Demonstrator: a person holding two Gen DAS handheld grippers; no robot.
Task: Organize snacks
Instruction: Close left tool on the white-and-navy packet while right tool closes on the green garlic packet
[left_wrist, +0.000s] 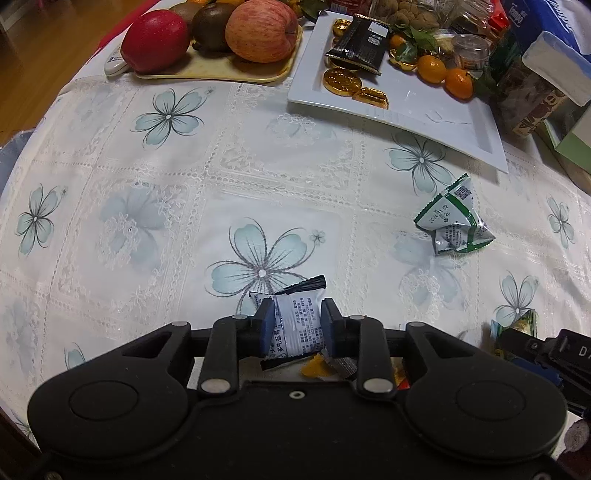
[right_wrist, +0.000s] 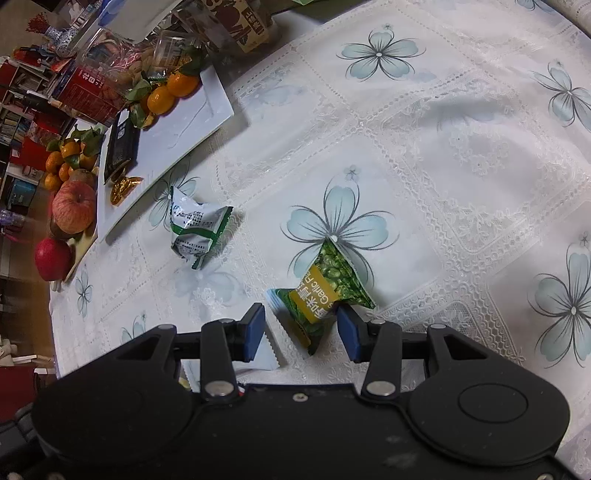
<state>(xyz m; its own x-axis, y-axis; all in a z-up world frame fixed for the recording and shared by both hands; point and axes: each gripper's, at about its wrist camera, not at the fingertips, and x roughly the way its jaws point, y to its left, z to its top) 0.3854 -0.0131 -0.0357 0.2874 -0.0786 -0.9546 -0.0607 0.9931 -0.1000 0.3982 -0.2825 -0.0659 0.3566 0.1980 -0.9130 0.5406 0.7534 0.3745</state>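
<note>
My left gripper (left_wrist: 298, 321) points steeply down at the flowered tablecloth, and a white snack packet (left_wrist: 299, 325) with blue print fills the gap between its blue pads. My right gripper (right_wrist: 301, 330) hangs open over a green and yellow pea snack packet (right_wrist: 325, 291). That packet lies between the jaws, close to the right pad and apart from the left one. A crumpled green and white packet (left_wrist: 452, 218) (right_wrist: 197, 229) lies loose on the cloth, near the white plate (left_wrist: 424, 114) (right_wrist: 177, 136).
The plate holds gold foil coins (left_wrist: 341, 79), a black packet (left_wrist: 360, 44) and small oranges (left_wrist: 443, 74). A yellow tray (left_wrist: 207, 75) with apples stands to its left, and boxes (left_wrist: 532, 92) crowd the right. Orange and silver wrappers (left_wrist: 321, 369) lie under my left gripper. A white serrated packet (right_wrist: 269, 350) lies under my right one.
</note>
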